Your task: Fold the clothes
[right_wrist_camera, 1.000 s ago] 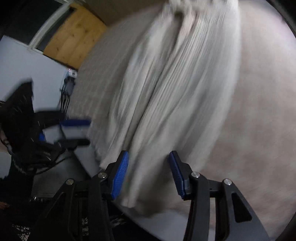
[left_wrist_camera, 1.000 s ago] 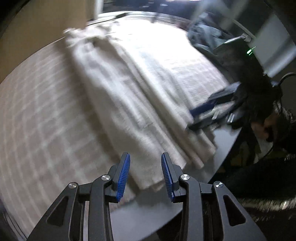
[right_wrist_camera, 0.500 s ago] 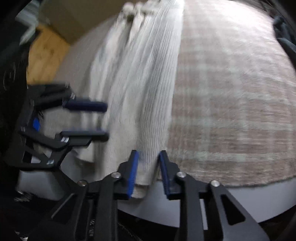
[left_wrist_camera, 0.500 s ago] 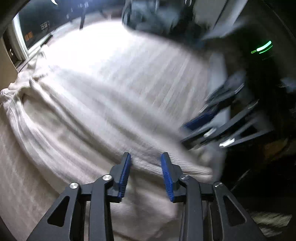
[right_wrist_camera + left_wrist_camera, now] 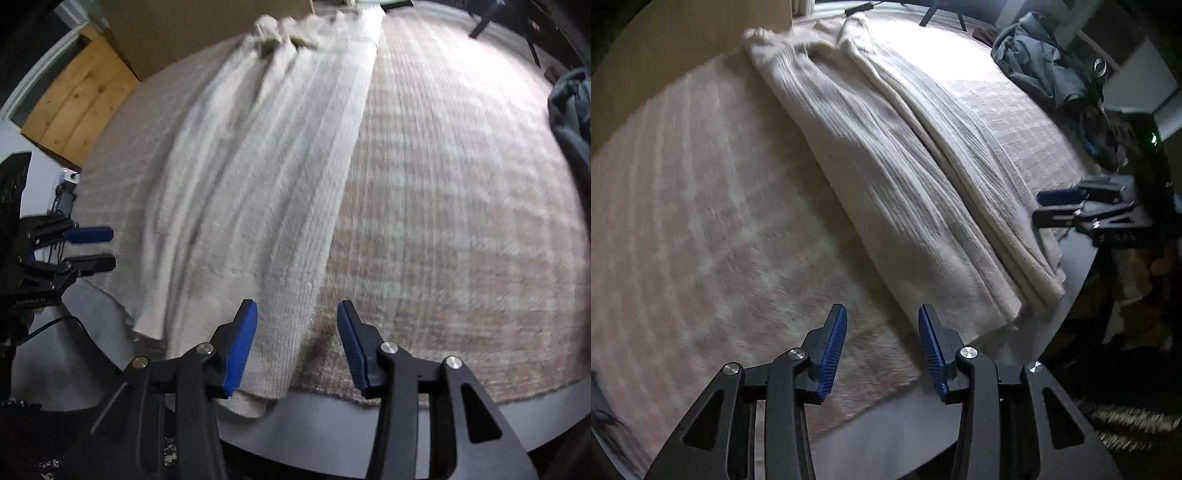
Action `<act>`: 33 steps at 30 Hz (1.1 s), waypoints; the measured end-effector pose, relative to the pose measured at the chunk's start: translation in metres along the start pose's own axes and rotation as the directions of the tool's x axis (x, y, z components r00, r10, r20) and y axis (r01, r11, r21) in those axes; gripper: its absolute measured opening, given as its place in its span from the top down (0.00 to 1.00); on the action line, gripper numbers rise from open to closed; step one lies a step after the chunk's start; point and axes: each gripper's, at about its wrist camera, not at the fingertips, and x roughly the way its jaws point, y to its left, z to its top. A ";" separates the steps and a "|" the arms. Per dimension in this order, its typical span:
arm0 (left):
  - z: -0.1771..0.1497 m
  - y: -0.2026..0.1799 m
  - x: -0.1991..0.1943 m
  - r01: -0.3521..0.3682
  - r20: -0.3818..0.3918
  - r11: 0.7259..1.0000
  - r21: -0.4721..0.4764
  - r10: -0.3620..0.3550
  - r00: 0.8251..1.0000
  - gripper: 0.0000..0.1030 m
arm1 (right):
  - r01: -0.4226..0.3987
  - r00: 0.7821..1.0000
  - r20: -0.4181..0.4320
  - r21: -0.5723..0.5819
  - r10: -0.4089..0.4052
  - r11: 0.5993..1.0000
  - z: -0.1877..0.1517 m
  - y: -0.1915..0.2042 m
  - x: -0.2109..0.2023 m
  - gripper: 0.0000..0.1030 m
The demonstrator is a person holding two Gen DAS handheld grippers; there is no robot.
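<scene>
Cream ribbed knit garment (image 5: 886, 166) lies on the checked blanket (image 5: 701, 184) as a long narrow strip, its sides already folded in lengthwise; judging by that, the crosswise folds are left; a grey-blue garment (image 5: 1038, 62) waits at the far edge. Left gripper (image 5: 882, 341) hovers over the blanket just beside the near hem, jaws having just opened, partly apart, empty; right gripper (image 5: 297, 341) likewise has just opened, straddling the strip's near right corner without pinching it.

Pale checked blanket (image 5: 461, 192) over dark table (image 5: 332, 424), wooden door (image 5: 77, 107), beige wall (image 5: 683, 33)
</scene>
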 end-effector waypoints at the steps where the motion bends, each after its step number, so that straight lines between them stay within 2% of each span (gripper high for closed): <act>1: -0.001 -0.001 0.004 0.016 0.001 1.000 -0.006 -0.016 1.000 0.63 | 0.004 1.000 0.005 0.002 -0.004 1.000 -0.001 0.002 -0.001 0.56; 4: 0.001 -0.012 0.008 -0.003 0.025 1.000 0.029 0.003 1.000 0.63 | 0.009 0.999 0.037 -0.010 -0.008 1.000 0.005 0.015 -0.014 0.56; 6: 0.004 -0.015 0.001 -0.006 0.054 0.999 0.042 0.003 0.999 0.63 | -0.039 0.998 0.056 -0.048 0.042 0.998 0.018 0.029 -0.023 0.56; 9: -0.002 -0.026 -0.008 0.035 0.099 0.998 0.060 -0.041 0.994 0.63 | -0.096 0.993 0.062 -0.073 0.101 0.993 0.051 0.042 -0.025 0.56; 11: -0.006 -0.040 -0.005 0.067 0.100 0.993 0.094 -0.076 0.992 0.63 | -0.107 0.990 0.075 -0.109 0.116 0.988 0.083 0.053 -0.021 0.56; 14: -0.011 -0.062 0.013 0.027 0.076 0.988 0.150 -0.039 0.996 0.63 | -0.110 0.991 0.065 -0.136 0.120 0.985 0.124 0.061 -0.002 0.56; 16: -0.012 -0.064 0.015 0.018 0.095 0.987 0.161 -0.034 0.995 0.63 | -0.116 0.991 0.046 -0.133 0.123 0.984 0.145 0.061 0.015 0.56; 18: -0.012 -0.067 0.017 0.009 0.115 0.985 0.172 -0.029 0.993 0.70 | -0.132 0.991 0.019 -0.119 0.135 0.984 0.173 0.047 0.035 0.56; 20: -0.012 -0.063 0.017 0.005 0.121 0.987 0.161 -0.025 0.992 0.86 | -0.173 0.985 -0.023 -0.107 0.172 0.979 0.188 0.049 0.052 0.57; 21: -0.015 -0.056 0.013 0.020 0.121 0.988 0.150 -0.038 0.992 0.88 | -0.191 0.981 -0.051 -0.101 0.187 0.976 0.192 0.050 0.060 0.62; 22: -0.017 -0.050 0.008 0.035 0.120 0.989 0.141 -0.053 0.991 0.92 | -0.198 0.979 -0.066 -0.101 0.192 0.975 0.194 0.050 0.063 0.76; 24: -0.019 -0.046 -0.001 0.050 0.119 0.988 0.143 -0.067 0.991 0.94 | -0.185 0.982 -0.066 -0.121 0.178 0.975 0.190 0.045 0.056 0.91; 26: -0.020 -0.055 -0.007 0.052 0.126 0.980 0.193 -0.077 0.989 0.94 | -0.171 0.984 -0.066 -0.140 0.163 0.975 0.185 0.040 0.048 0.91; 27: -0.021 -0.058 -0.003 0.062 0.120 0.976 0.208 -0.089 0.989 0.94 | -0.165 0.986 -0.066 -0.150 0.156 0.975 0.183 0.038 0.045 0.91; 29: -0.022 -0.066 0.014 0.039 0.085 0.975 0.221 -0.059 0.995 0.93 | -0.178 0.981 -0.104 -0.154 0.163 0.972 0.179 0.032 0.048 0.89; 30: -0.020 -0.070 0.016 0.046 0.097 0.974 0.223 -0.069 0.993 0.92 | -0.179 0.980 -0.114 -0.144 0.163 0.973 0.179 0.029 0.049 0.89; 33: -0.020 -0.061 0.006 0.093 0.072 0.978 0.186 -0.108 0.992 0.90 | -0.218 0.975 -0.067 -0.110 0.212 0.970 0.190 0.019 0.030 0.78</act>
